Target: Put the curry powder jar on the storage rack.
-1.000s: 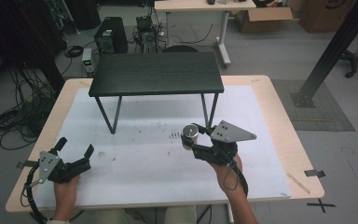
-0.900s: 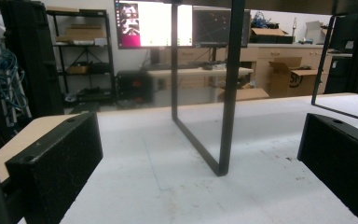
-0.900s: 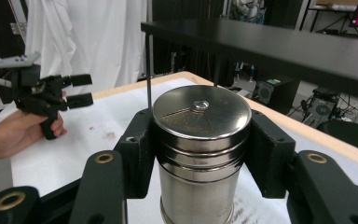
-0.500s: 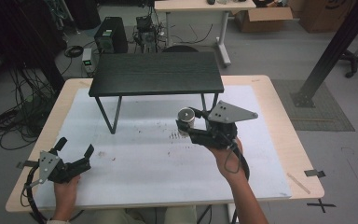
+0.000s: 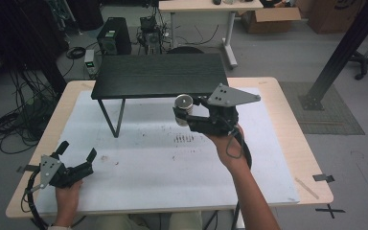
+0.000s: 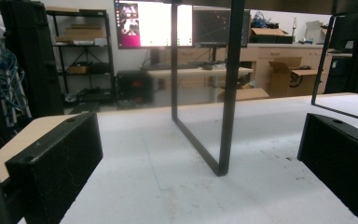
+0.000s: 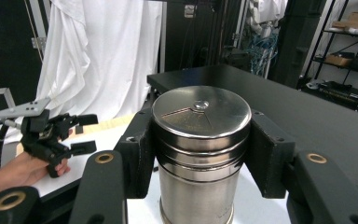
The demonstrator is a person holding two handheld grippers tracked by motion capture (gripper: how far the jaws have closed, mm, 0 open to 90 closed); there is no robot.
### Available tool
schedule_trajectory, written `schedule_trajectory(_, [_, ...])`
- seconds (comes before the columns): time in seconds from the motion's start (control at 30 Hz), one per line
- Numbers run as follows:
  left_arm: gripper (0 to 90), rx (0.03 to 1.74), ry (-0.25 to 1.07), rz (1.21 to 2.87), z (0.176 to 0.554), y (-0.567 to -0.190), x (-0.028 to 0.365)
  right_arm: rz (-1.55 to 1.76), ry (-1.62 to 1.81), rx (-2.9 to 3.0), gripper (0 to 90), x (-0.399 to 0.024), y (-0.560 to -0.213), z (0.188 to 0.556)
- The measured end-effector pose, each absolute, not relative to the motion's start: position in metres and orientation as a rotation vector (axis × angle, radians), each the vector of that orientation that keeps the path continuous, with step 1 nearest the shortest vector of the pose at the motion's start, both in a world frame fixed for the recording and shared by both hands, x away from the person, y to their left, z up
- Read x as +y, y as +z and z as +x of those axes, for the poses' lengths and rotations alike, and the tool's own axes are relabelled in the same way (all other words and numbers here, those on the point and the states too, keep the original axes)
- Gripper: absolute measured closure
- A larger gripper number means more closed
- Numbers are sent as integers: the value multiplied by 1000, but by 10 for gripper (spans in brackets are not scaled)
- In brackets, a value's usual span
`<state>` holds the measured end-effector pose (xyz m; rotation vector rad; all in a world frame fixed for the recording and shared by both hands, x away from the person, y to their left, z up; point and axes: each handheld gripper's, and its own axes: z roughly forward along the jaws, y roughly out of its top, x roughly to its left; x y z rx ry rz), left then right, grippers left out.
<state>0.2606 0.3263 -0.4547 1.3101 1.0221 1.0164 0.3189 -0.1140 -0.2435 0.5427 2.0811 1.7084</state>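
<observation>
A steel shaker canister with a flat lid hangs in the air, upright, near the front edge of the black shelf top. My right gripper is shut on it, one pad on each side of its body. Far off at the table's front left corner, my left gripper rests open with nothing between its wide-set jaws; it faces a leg of the shelf. The left gripper also shows in the right gripper view, at the left.
The black shelf stands on thin metal legs at the back of the white-covered table. Dark smudges mark the sheet below the canister. Cables, boxes and desks lie on the floor beyond the table.
My right gripper has risen with the canister from near the table sheet to about the height of the shelf top, moving slightly back and left. The left gripper has stayed put.
</observation>
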Motion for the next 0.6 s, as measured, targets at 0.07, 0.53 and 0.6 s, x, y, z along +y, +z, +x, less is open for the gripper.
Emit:
schedule_trajectory(0.07, [2,1022,1016,1310,261,-455,326,543,1711,2078,488,-113,-241,321])
schedule_trajectory(0.53, [2,1021,1015,1308,261,-455,326,538,1733,2064,488,-98,-220,342])
schedule_trajectory(0.6, [2,1022,1015,1309,260,-455,326,541,1732,2060,489,-96,-217,347])
